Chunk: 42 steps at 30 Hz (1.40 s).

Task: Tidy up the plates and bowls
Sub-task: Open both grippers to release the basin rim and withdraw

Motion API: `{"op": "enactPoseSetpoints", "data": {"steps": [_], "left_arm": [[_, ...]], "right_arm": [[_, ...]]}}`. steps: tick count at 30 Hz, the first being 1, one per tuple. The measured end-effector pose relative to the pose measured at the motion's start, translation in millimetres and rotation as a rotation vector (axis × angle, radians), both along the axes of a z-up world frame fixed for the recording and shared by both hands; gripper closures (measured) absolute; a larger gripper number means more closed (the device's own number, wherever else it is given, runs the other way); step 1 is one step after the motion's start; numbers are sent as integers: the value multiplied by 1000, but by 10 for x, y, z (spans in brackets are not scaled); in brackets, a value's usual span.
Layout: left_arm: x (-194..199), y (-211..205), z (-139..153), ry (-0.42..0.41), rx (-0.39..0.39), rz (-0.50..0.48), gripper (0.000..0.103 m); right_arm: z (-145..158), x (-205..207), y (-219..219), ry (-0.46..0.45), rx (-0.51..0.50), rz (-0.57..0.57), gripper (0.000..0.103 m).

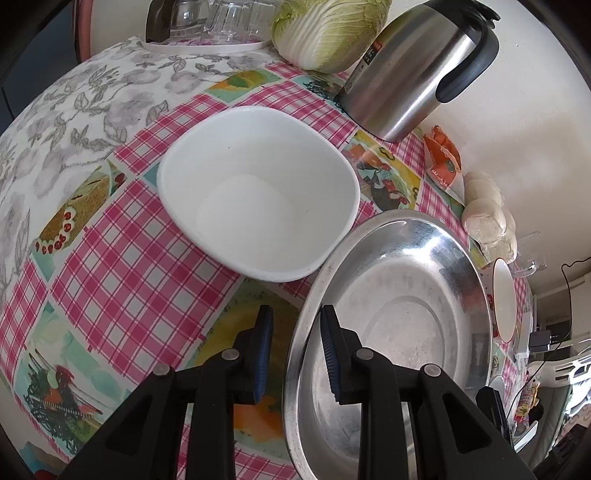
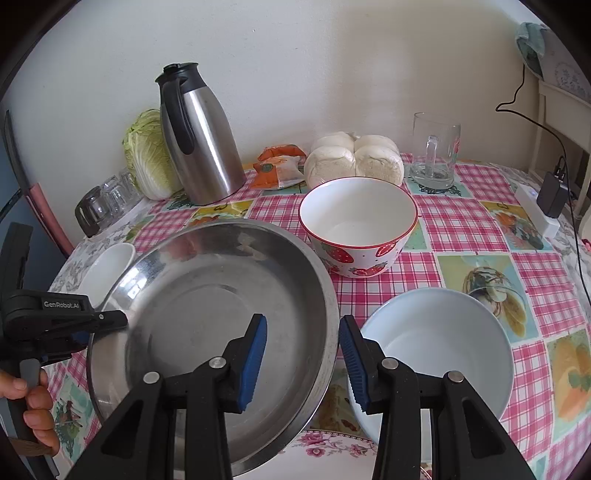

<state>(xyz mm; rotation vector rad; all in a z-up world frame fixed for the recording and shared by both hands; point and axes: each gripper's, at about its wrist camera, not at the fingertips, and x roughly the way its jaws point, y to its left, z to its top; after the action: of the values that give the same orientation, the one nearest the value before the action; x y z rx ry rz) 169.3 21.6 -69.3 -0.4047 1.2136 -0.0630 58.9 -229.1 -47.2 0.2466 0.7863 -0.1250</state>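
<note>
A large steel pan (image 1: 399,314) (image 2: 214,314) is tilted above the checked tablecloth. My left gripper (image 1: 295,347) straddles its left rim with the fingers apart; it also shows in the right wrist view (image 2: 107,321). My right gripper (image 2: 303,354) straddles the pan's right rim, fingers apart. A white squarish bowl (image 1: 258,199) (image 2: 107,269) sits left of the pan. A strawberry-patterned bowl (image 2: 358,225) (image 1: 504,302) stands behind it. A pale blue bowl (image 2: 443,354) sits on the right. A floral plate (image 2: 332,454) lies under the pan's near edge.
A steel thermos jug (image 2: 203,147) (image 1: 413,70), a napa cabbage (image 2: 147,155) (image 1: 325,29), upturned glasses (image 2: 107,203), orange packets (image 2: 280,166), steamed buns (image 2: 354,158) and a glass mug (image 2: 436,151) line the wall. A charger and white box (image 2: 543,206) sit at the right.
</note>
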Motion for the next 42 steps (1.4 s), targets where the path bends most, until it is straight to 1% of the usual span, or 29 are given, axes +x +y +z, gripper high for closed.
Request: {"op": "enactPoseSetpoints", "data": {"steps": [4, 7, 11, 12, 14, 15, 18, 19, 20, 21, 25, 28, 31, 35, 37, 42], "left_arm": [[-19, 17, 56, 0, 17, -5, 74], [-27, 13, 130, -7, 23, -14, 65], [-47, -5, 229, -14, 37, -36, 57], [-54, -12, 252, -15, 40, -43, 55], [-70, -27, 293, -16, 48, -56, 46], [-78, -37, 311, -16, 54, -62, 44], [-96, -91, 339, -14, 85, -89, 41], [-109, -107, 345, -14, 100, -97, 39], [-120, -120, 348, -14, 111, -103, 33], [-130, -133, 352, -15, 121, -109, 31], [-176, -174, 375, -20, 154, -132, 29], [-211, -207, 383, -24, 194, -151, 22], [-255, -224, 387, -30, 218, -164, 21], [-292, -244, 402, -42, 254, -177, 19], [-299, -251, 405, -47, 269, -182, 19], [-315, -260, 408, -51, 295, -187, 19]], "right_arm": [[74, -15, 7, -6, -15, -3, 59], [156, -27, 26, -9, -40, -7, 58], [239, -48, 15, 0, -54, -29, 58], [255, -54, 3, 5, -55, -39, 56], [282, -68, -32, 15, -56, -65, 44], [293, -75, -52, 23, -57, -83, 36], [327, -110, -115, 26, -50, -110, 30], [336, -119, -130, 25, -47, -113, 28], [346, -127, -141, 25, -48, -116, 27], [355, -136, -145, 27, -50, -118, 26], [388, -159, -107, 27, -67, -109, 19], [394, -173, -48, 20, -83, -106, 11], [351, -176, 7, 32, -83, -78, 10], [320, -188, 22, 41, -75, -77, 8], [317, -203, 25, 41, -77, -74, 0], [303, -226, 1, 49, -80, -75, 0]]}}
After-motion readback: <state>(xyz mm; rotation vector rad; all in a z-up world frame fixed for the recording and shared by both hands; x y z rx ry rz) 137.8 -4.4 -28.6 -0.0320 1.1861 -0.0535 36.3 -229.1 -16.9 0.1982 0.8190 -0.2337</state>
